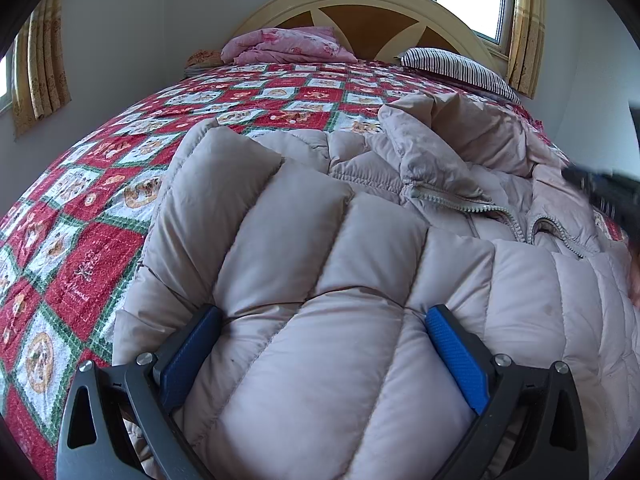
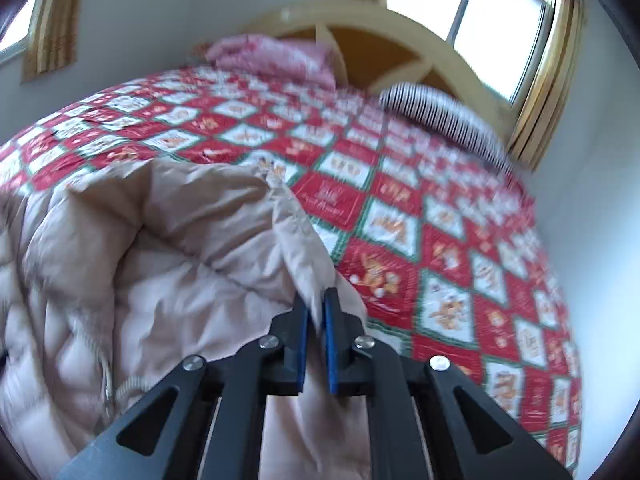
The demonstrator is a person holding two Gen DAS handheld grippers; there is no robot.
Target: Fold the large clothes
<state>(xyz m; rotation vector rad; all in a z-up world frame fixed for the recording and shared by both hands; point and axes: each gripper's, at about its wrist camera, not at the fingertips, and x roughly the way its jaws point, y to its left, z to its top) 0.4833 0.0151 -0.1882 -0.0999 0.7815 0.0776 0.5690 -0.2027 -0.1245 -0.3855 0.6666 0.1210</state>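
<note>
In the left wrist view, the left gripper was released, jaws spread wide over a folded quilted panel of the coat, pressing or resting on it. The coat lay on the bed, its zipper ahead and right of the jaws, long axis seemingly running away toward the headboard.

In the right wrist view, the right gripper was clenched on a thin edge of the coat, bulk left of the jaws. Judged best: carry that edge across steadily while the left pins the fold.
</note>
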